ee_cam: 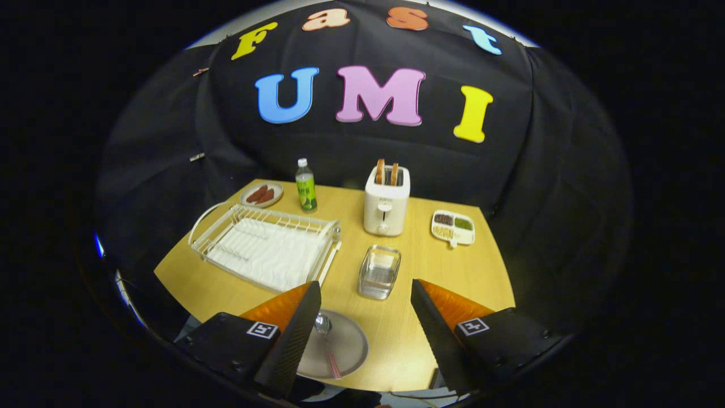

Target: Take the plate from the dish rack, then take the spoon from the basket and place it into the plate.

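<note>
On my left sat the white dish rack point(266, 249), bare. My gripper point(362, 306) hung wide apart, holding nothing. The plate point(345, 345) lay on the table point(453, 283) by the left finger, the spoon point(327, 340) resting in it. Ahead stood the glass basket point(379, 272).

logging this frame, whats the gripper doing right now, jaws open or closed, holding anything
gripper: jaws open, holding nothing; the spoon lies in the plate between them.
</note>
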{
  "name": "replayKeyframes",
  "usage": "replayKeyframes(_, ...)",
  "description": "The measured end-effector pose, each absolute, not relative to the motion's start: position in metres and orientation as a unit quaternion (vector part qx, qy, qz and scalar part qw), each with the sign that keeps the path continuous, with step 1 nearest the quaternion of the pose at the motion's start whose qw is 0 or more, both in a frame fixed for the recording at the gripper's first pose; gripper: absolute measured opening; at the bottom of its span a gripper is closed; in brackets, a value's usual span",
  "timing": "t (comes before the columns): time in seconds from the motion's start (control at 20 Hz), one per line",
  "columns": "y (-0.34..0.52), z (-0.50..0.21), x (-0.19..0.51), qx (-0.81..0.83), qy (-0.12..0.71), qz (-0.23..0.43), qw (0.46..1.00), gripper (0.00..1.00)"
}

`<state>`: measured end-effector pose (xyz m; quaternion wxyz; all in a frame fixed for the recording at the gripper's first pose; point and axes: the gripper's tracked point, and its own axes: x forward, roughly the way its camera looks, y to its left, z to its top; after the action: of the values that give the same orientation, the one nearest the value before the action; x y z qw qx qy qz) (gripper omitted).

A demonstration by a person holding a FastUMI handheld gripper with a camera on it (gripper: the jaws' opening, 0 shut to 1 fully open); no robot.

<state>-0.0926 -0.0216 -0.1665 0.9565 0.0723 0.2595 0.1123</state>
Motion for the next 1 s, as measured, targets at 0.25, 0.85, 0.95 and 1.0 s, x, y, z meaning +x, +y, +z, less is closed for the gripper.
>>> replayKeyframes(0.25,-0.064,-0.081,-0.072,0.049,0.167,0.100,0.980,0.98)
replayKeyframes(0.85,-0.130,-0.027,-0.058,0.062,0.086,0.108,0.988,0.98)
replayKeyframes(0.95,-0.138,-0.031,-0.055,0.058,0.085,0.113,0.988,0.98)
replayKeyframes(1.0,-0.140,-0.031,-0.053,0.057,0.084,0.115,0.988,0.98)
